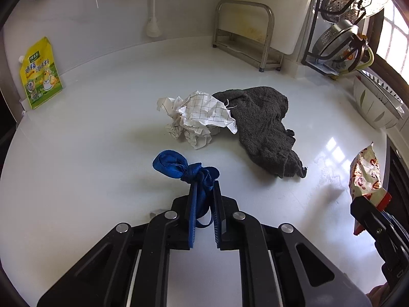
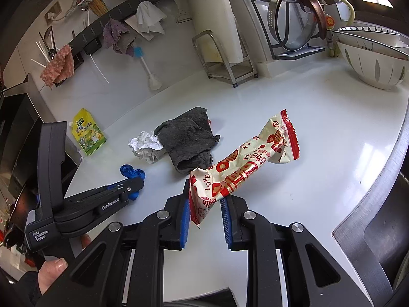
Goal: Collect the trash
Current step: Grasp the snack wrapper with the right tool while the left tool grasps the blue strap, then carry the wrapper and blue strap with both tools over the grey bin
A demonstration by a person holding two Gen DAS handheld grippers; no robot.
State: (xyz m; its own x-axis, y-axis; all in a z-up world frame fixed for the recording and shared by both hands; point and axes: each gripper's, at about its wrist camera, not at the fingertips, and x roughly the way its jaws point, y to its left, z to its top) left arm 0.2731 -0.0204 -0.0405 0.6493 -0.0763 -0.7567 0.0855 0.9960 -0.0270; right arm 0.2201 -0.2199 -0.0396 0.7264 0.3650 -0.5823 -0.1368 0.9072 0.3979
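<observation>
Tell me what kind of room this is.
Most likely a home kitchen: a white countertop carries a rack of pot lids, stacked bowls, and a yellow seasoning pouch; dishcloths hang on a wall rail.

Black tongs (image 1: 203,186), blue ribbed pads (image 2: 185,220), silver pivot screws, white lettering

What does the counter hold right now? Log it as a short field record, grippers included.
left gripper: shut on the blue strap
right gripper: shut on the red-and-cream snack wrapper, held above the counter
loose on counter: crumpled checked paper, touching the dark grey cloth
back left, against the wall: yellow-green spout pouch, upright
back right: metal rack, white bowl
</observation>
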